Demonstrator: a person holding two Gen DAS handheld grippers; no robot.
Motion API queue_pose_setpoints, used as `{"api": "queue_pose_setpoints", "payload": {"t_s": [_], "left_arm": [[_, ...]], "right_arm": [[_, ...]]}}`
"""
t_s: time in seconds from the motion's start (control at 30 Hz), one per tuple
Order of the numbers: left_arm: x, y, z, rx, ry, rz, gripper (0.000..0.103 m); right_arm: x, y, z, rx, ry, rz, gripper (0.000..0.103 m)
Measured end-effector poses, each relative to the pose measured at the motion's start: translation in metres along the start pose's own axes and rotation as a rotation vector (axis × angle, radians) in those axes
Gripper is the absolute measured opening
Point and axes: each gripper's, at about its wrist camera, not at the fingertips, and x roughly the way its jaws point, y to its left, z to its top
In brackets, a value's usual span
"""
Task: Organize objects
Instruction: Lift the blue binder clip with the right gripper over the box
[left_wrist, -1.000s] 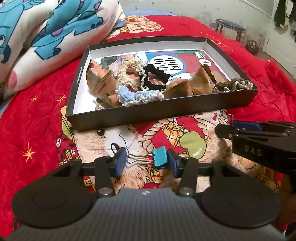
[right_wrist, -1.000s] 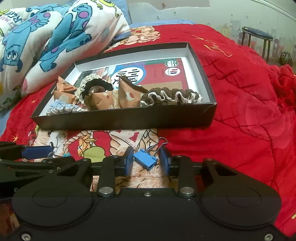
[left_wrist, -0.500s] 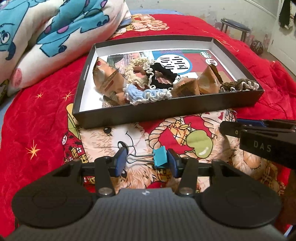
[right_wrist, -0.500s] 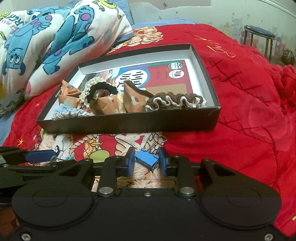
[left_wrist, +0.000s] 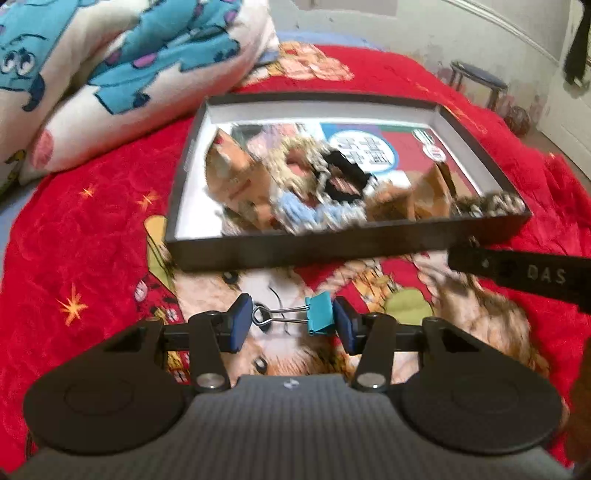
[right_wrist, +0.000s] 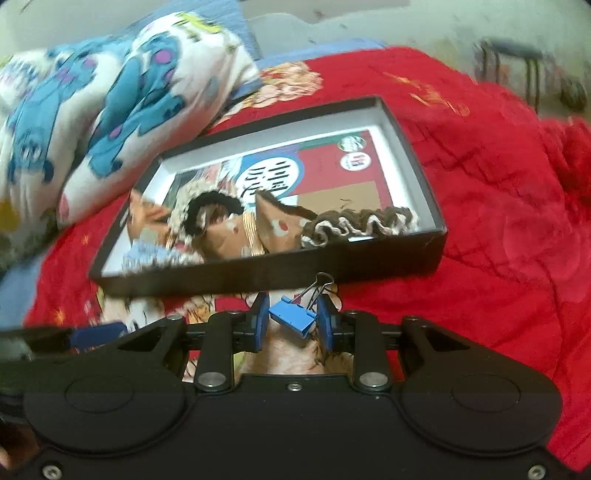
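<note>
My left gripper (left_wrist: 291, 321) is shut on a teal binder clip (left_wrist: 320, 314), held sideways above the red blanket, short of the box. My right gripper (right_wrist: 291, 321) is shut on a blue binder clip (right_wrist: 292, 320) with its wire handles up, close to the box's near wall. The black shallow box (left_wrist: 332, 249) (right_wrist: 266, 275) lies ahead in both views. It holds knitted scrunchies (right_wrist: 360, 223) and brown folded paper pieces (right_wrist: 273, 230). The right gripper also shows as a black bar at the right of the left wrist view (left_wrist: 524, 273).
A red patterned blanket (left_wrist: 81, 258) covers the bed. A rolled cartoon quilt (left_wrist: 122, 74) lies at the back left of the box. A stool (left_wrist: 478, 79) stands by the far wall at the right.
Both grippers have lifted and moved forward toward the box, each keeping its clip. The right one now sits close to the box's near wall.
</note>
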Motion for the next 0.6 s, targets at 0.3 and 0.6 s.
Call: {"api": "queue_pose_setpoints", "payload": {"t_s": [0.3, 0.6], "left_arm": [[-0.006, 0.011, 0.005, -0.045, -0.053, 0.024, 0.052], [-0.020, 0.011, 0.008, -0.067, -0.164, 0.055, 0.052]], "right_arm": [[-0.007, 0.024, 0.002, -0.029, 0.022, 0.023, 0.027], [-0.045, 0.027, -0.002, -0.055, -0.004, 0.029, 0.027]]}}
